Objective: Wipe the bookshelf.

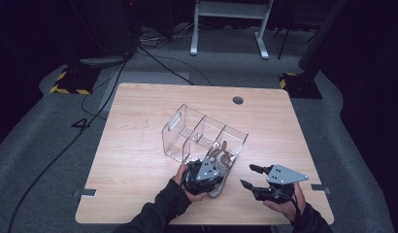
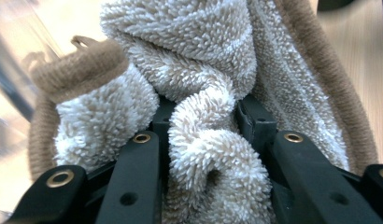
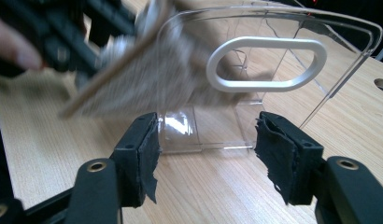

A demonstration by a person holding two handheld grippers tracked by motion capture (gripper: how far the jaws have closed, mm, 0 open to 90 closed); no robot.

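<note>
Both our left gripper's [image 1: 212, 167] jaws pinch the towel [image 2: 203, 140] between them near the table's [image 1: 139, 145] front edge; our right gripper [image 3: 206, 154] gapes empty.

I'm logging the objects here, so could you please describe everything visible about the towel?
The towel is fluffy cream terry with a tan woven border and a small hanging loop. It is bunched and twisted, pinched between the jaws of the left hand-held gripper, at the near end of the clear plastic organizer; whether it touches the organizer is unclear.
</note>
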